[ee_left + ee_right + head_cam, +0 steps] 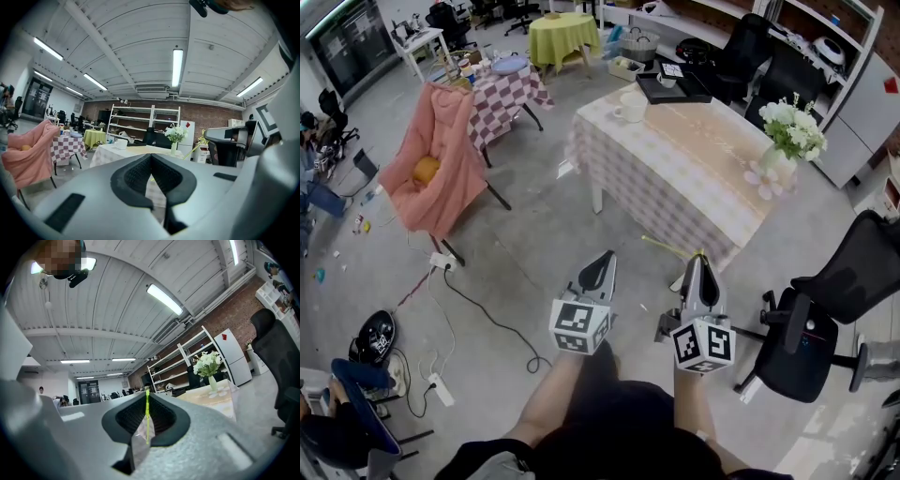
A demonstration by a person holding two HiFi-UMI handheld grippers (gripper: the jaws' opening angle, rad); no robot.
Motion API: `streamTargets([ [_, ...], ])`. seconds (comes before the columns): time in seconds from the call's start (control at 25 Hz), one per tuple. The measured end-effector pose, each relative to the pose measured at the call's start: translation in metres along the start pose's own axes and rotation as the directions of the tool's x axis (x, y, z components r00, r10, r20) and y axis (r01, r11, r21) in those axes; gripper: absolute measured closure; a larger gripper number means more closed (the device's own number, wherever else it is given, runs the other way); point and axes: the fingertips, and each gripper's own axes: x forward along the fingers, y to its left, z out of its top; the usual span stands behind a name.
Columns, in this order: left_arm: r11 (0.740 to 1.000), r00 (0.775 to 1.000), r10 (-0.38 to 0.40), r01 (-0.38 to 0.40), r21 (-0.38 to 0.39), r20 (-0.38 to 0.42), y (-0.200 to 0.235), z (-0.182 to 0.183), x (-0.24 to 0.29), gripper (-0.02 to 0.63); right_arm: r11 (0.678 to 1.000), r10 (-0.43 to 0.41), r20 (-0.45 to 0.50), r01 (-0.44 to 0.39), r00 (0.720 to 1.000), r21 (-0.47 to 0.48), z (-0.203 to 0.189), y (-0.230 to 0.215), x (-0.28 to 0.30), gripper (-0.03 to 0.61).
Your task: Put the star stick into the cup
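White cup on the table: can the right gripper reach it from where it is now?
Probably not yet. The right gripper, shut on the star stick, hangs short of the table, and the white cup stands at its far end. Nothing blocks the way.

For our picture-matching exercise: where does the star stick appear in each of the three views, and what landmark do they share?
Head view: star stick juts left from the right gripper's tips, mid-picture.
Left gripper view: slanting, right of centre, beside the vase of white flowers.
Right gripper view: centre, upright, pinched between the jaws.
Shared landmark: vase of white flowers.
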Motion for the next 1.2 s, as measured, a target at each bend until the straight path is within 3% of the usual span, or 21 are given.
streamTargets([
  [0.64,0.999,0.999,0.048,-0.048,-0.013,-0.01,0.03,-0.002,0.009,0.603,1.0,0.011,-0.019,-0.011,1.0,-0.002,-0.011,0.005,0.02,0.56],
  [1.2,0.999,0.999,0.032,-0.032,0.0,0.007,0.065,0.018,0.074,0.603,1.0,0.006,0.007,-0.006,1.0,-0.009,-0.008,-0.002,0.094,0.56],
])
